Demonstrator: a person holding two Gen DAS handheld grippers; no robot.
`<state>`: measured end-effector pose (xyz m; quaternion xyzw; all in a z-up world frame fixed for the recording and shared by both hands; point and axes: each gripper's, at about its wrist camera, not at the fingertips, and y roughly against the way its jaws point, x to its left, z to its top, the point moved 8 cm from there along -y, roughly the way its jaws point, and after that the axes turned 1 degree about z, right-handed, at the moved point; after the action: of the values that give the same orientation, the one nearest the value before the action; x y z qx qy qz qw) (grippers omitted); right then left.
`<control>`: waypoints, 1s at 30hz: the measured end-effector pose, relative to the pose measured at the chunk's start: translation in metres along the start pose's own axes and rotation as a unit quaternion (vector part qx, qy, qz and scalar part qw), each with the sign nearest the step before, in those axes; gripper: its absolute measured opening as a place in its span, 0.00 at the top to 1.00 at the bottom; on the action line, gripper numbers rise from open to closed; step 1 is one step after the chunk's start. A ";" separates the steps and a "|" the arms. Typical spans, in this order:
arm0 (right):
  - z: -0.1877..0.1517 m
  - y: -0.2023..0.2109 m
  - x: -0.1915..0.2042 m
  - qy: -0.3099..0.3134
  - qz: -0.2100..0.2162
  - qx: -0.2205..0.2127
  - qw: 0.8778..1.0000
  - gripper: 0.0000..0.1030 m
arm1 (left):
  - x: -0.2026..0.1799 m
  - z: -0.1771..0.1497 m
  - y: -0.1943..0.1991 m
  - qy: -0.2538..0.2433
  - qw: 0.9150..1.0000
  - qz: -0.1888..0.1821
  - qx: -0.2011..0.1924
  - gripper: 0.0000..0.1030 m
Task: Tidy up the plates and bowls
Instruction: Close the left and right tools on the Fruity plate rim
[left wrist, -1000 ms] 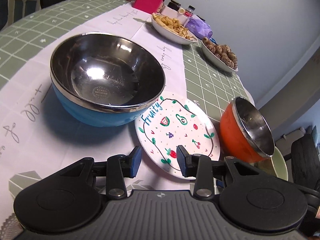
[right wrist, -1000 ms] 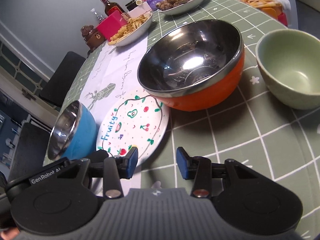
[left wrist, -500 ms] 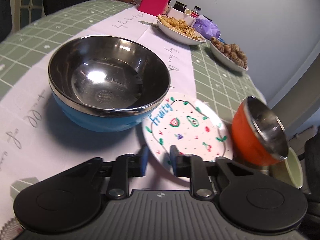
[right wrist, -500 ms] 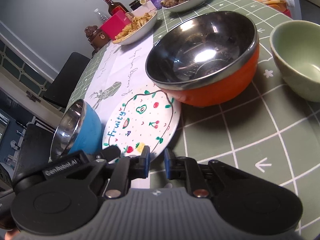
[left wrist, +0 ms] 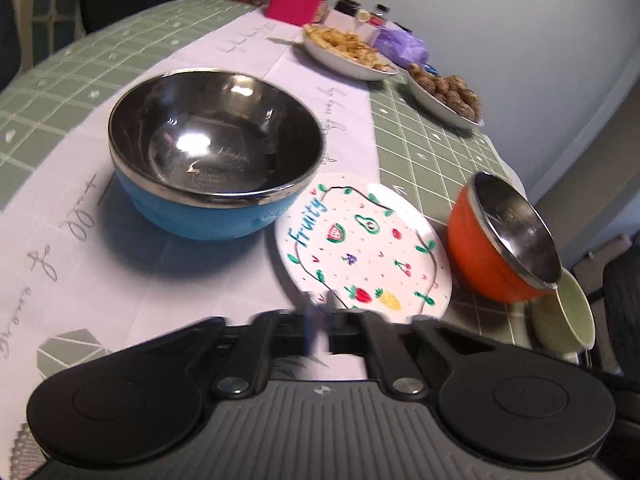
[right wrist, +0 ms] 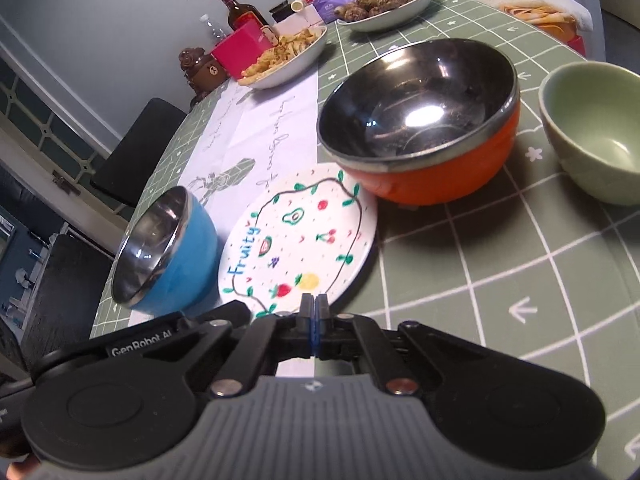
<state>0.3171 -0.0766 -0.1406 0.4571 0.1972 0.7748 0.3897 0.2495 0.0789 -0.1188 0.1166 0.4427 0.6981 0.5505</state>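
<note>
A white "Fruity" plate (left wrist: 364, 248) lies flat between a blue steel-lined bowl (left wrist: 216, 160) and an orange steel-lined bowl (left wrist: 504, 240). A pale green bowl (left wrist: 568, 316) sits beyond the orange one. My left gripper (left wrist: 320, 312) is blurred, its fingers nearly together, just short of the plate's near rim and holding nothing. In the right wrist view the plate (right wrist: 300, 240), blue bowl (right wrist: 168, 252), orange bowl (right wrist: 424, 136) and green bowl (right wrist: 592, 128) all show. My right gripper (right wrist: 315, 308) is shut and empty at the plate's near edge.
Two white dishes of food (left wrist: 348, 52) (left wrist: 444, 96), a pink box (left wrist: 296, 0), bottles (right wrist: 244, 12) and a bear figure (right wrist: 204, 68) stand at the far end of the green checked tablecloth (right wrist: 500, 260). A black chair (right wrist: 136, 148) is beside the table.
Both grippers have closed from wide open to fingers together. Both have drawn slightly closer to the plate's near rim; the bowls and plate have not moved.
</note>
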 end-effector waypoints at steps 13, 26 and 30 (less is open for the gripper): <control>0.014 -0.006 -0.027 -0.042 -0.007 -0.021 0.999 0.69 | 0.023 0.012 -0.013 0.064 0.998 0.005 -0.015 0.75; 0.006 -0.016 -0.018 -0.029 -0.001 -0.027 0.999 0.89 | 0.011 0.009 -0.014 0.021 1.000 0.010 -0.015 0.80; 0.004 -0.012 -0.016 -0.030 -0.010 -0.021 0.999 0.90 | 0.011 0.005 -0.009 0.021 1.000 0.010 -0.004 0.80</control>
<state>0.3304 -0.0822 -0.1552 0.4697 0.1736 0.7609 0.4127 0.2553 0.0912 -0.1263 0.1049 0.4501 0.7076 0.5344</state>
